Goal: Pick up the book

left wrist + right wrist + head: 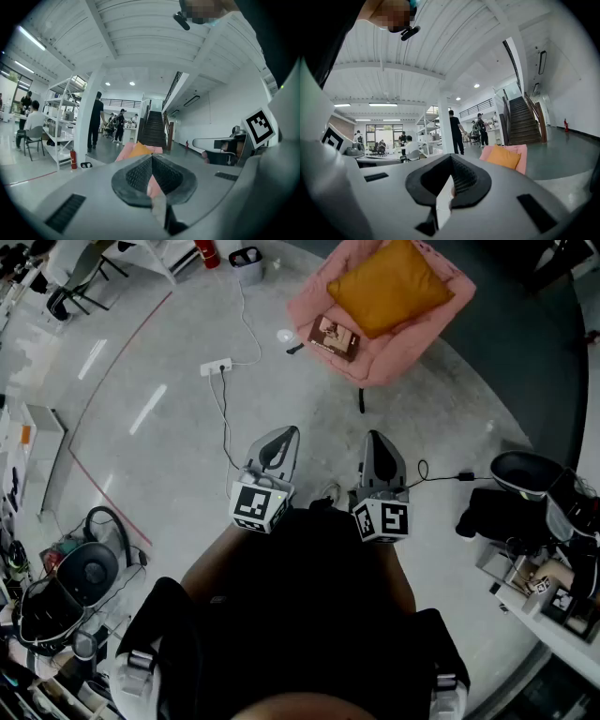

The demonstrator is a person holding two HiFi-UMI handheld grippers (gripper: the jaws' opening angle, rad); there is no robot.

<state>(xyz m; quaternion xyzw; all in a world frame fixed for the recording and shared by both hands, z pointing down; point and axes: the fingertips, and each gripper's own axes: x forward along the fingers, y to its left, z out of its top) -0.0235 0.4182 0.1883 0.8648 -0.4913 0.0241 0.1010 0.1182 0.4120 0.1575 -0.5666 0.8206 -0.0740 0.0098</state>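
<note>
Head view: shows book lying on chair beside cushion, well apart from left gripper and right gripper. Left gripper view: pressed together, empty. Right gripper view: likewise pressed together, pinching nothing.

The hall was bright and evenly lit by ceiling strip lights and round spots. Their glare lay as pale streaks on the polished floor, with only faint shadows. The person's dark torso was underexposed. Both gripper views bowed hard at the edges, corners black; the left tool and right tool were soft close up.
</note>
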